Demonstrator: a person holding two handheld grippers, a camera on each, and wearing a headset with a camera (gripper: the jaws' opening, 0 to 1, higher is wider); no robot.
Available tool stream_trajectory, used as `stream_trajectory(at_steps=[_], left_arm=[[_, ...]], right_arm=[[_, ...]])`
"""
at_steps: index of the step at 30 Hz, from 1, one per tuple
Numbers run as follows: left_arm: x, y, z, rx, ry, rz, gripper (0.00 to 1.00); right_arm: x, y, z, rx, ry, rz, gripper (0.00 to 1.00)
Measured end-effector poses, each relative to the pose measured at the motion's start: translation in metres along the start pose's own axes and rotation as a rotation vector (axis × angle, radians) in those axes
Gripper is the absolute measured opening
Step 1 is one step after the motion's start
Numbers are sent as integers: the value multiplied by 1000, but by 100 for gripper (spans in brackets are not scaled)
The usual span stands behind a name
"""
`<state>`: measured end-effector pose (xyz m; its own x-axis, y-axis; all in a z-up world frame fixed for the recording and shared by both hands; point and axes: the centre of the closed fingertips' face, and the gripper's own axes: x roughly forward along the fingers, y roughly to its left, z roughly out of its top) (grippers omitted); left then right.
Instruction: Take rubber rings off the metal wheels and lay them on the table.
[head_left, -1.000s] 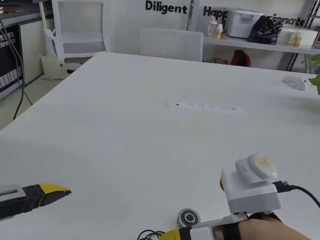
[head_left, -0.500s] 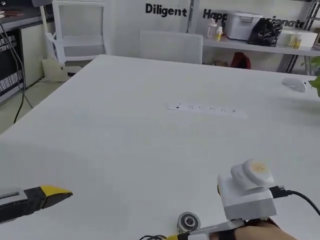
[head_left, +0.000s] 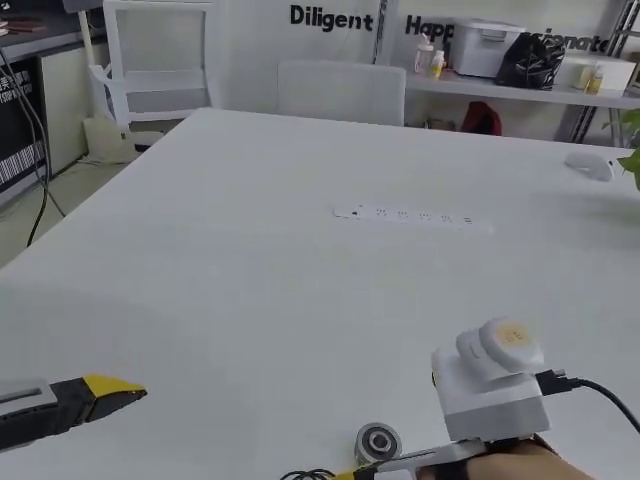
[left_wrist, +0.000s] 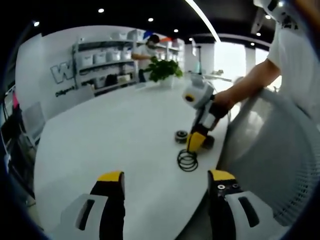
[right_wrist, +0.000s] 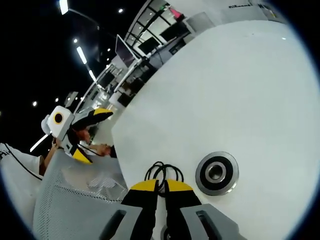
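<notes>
One metal wheel (right_wrist: 216, 173) lies flat at two o'clock just beside the clenched right tongs (right_wrist: 157, 186), rubber rings (right_wrist: 163, 171) at their tips; released left tongs (left_wrist: 166, 176) hang well apart.

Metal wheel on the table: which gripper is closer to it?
Right. The right gripper has its tips just beside the metal wheel, by the black rubber rings. The left gripper hangs far off across the table.

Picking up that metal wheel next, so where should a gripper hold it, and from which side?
Take the metal wheel across its outer rim, from straight above: it lies flat on the table, hole up, so only the round edge gives opposing sides. Probably the right gripper, opened first.
</notes>
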<state>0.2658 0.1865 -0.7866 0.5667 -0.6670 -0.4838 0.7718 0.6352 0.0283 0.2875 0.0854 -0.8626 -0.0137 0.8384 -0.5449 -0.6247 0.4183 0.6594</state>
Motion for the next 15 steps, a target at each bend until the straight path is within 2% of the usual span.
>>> stream_trajectory(at_steps=[15], left_arm=[[2, -1, -3, 5, 10, -2, 68]], right_arm=[[-9, -9, 8, 11, -26, -25, 6]])
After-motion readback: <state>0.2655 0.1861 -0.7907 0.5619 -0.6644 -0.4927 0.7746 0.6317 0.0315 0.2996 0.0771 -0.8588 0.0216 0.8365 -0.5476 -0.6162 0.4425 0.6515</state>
